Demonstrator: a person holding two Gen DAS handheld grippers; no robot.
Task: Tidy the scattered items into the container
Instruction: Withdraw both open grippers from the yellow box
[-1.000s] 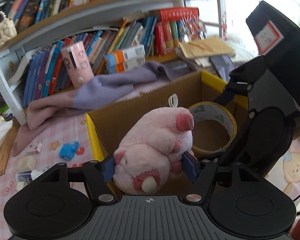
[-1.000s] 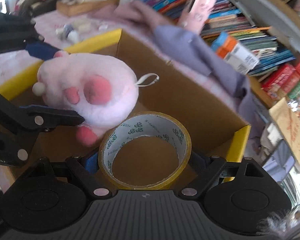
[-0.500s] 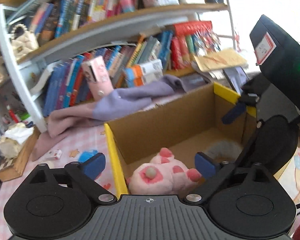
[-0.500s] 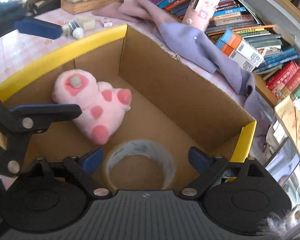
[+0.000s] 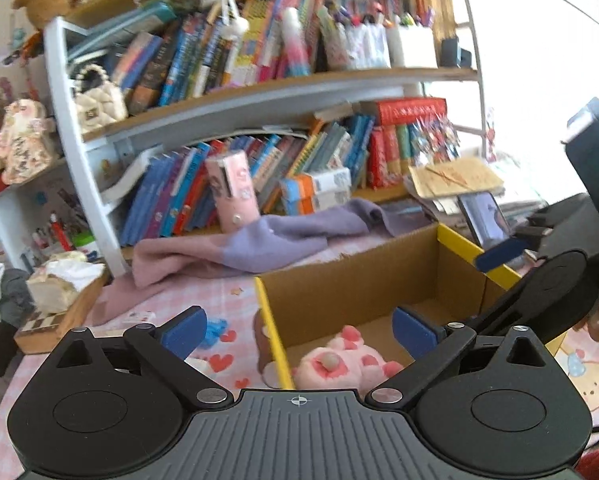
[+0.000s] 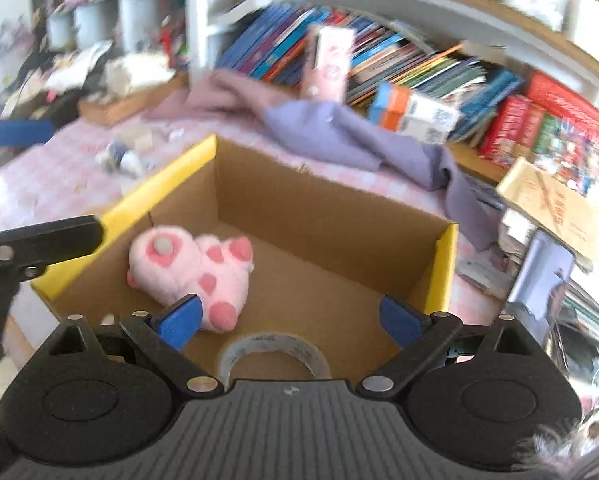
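Note:
A cardboard box with yellow-edged flaps (image 6: 445,264) stands on the pink checked tablecloth; it also shows in the left wrist view (image 5: 339,280). A pink plush toy (image 6: 191,270) lies on its floor at the left, also seen in the left wrist view (image 5: 339,364). A roll of clear tape (image 6: 275,352) lies on the box floor at the near side. My right gripper (image 6: 289,318) is open and empty above the tape. My left gripper (image 5: 299,330) is open and empty above the box's left wall. The right gripper shows at the right of the left wrist view (image 5: 547,280).
Small items lie on the cloth left of the box: a blue object (image 5: 215,330), a small bottle (image 6: 123,158) and scraps. A purple cloth (image 5: 267,242) lies behind the box. A wooden tray (image 5: 59,316) sits far left. Bookshelves (image 5: 259,92) stand behind. A phone (image 5: 485,220) leans at the right.
Both grippers opened and dropped the plush and the tape into the box. Both then rose and drew back from it.

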